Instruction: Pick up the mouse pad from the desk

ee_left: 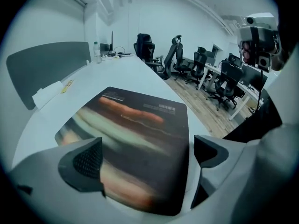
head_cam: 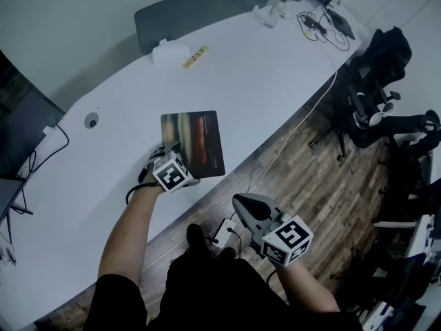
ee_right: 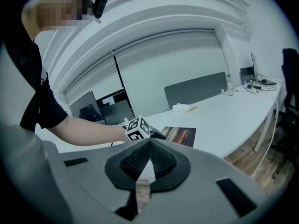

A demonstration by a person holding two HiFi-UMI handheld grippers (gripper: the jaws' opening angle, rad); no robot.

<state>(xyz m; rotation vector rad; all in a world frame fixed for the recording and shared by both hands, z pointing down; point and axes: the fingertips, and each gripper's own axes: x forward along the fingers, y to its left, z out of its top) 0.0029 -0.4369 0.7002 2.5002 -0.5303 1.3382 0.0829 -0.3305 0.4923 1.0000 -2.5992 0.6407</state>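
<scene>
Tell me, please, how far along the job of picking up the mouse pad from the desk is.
Done: the left hand-held gripper is at the near edge of the mouse pad. In hand: its jaws stand wide open with that edge between them, not pressing on it; the pad lies flat on the desk. Left: close on the pad and lift it. The right hand-held gripper is shut, empty, off the desk.

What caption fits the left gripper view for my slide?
Left gripper, jaws wide apart, poised over the near end of the dark mouse pad lying flat on the white desk.
</scene>
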